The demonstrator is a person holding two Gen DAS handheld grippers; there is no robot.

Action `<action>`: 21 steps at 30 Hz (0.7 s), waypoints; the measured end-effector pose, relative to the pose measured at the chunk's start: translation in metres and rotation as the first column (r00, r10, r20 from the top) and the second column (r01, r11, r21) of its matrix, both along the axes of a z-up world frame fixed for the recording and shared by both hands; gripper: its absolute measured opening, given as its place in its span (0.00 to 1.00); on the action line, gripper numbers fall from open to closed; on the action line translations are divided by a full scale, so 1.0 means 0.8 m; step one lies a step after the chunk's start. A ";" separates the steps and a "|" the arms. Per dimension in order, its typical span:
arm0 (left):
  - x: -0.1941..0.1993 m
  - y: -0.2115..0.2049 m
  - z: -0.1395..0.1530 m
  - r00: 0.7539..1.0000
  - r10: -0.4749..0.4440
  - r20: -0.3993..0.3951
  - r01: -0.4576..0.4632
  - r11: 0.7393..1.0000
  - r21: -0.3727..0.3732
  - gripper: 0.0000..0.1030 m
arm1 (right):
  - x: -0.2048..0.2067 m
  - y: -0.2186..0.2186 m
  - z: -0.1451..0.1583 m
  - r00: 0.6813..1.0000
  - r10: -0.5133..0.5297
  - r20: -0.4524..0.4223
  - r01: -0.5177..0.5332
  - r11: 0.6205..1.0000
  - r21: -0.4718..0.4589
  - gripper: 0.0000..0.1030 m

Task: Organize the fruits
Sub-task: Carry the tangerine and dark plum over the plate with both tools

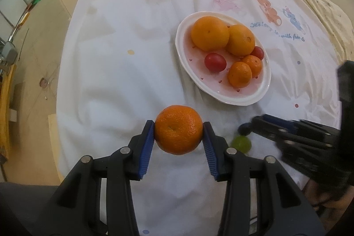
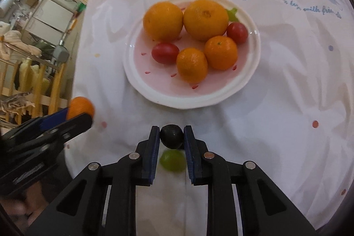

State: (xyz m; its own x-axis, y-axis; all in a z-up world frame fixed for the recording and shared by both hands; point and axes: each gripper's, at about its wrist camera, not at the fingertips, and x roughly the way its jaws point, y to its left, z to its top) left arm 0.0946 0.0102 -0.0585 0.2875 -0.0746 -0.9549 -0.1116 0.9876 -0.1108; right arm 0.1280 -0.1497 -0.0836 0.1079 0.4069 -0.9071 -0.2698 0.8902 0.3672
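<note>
Your left tool (image 1: 178, 130) grips a mandarin (image 1: 178, 129) between its blue pads (image 1: 147, 145), one pad pressed to each side of the fruit; in the right wrist view this mandarin (image 2: 80, 108) shows at the left edge, held over the left border of the worktop (image 1: 124, 81), which is covered by a white printed cloth.

Toward the middle, on the far side of both tools, sits the white oval plate (image 2: 154, 101). It carries two large oranges (image 2: 163, 21) and (image 2: 205, 19) touching side by side at its far part, two small mandarins (image 2: 192, 65) and (image 2: 220, 52) touching each other at its near part, one red tomato (image 2: 165, 52) to the left of them, and a second red tomato (image 2: 237, 32) to the right, just beside the right-hand orange. A green piece (image 2: 232, 14) shows behind that orange; what it is cannot be told.

To the right, your right tool (image 2: 171, 136) is closed on a small dark fruit (image 2: 171, 136), held at the fingertips. A green grape (image 2: 172, 160) lies on the cloth just below it, between the two fingers and apart from both. In the left wrist view the right tool (image 1: 249, 127) appears blurred at the right, with the grape (image 1: 241, 144) beside it.
</note>
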 end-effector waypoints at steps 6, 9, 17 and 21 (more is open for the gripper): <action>-0.001 0.000 -0.015 1.000 -0.002 -0.027 0.002 1.000 0.030 0.37 | -0.014 -0.037 0.028 0.999 -0.014 0.038 0.011 0.998 0.058 0.23; -0.004 0.002 -0.017 1.000 0.004 -0.025 -0.004 1.000 0.025 0.37 | -0.019 -0.051 0.039 0.998 -0.036 0.060 0.031 0.995 0.091 0.23; -0.007 0.006 -0.010 0.999 0.020 0.026 -0.022 0.998 0.060 0.37 | -0.013 -0.087 0.078 0.982 -0.136 0.134 0.107 0.973 0.207 0.23; -0.006 0.009 0.002 0.998 0.034 0.062 -0.038 0.997 0.067 0.37 | -0.003 -0.112 0.095 0.967 -0.198 0.157 0.152 0.952 0.264 0.23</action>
State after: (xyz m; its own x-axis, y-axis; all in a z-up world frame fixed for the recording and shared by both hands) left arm 0.0900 0.0171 -0.0569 0.3463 0.0009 -0.9381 -0.1420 0.9885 -0.0514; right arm 0.1254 -0.2391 -0.0078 0.3496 0.5763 -0.7387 -0.1995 0.8162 0.5423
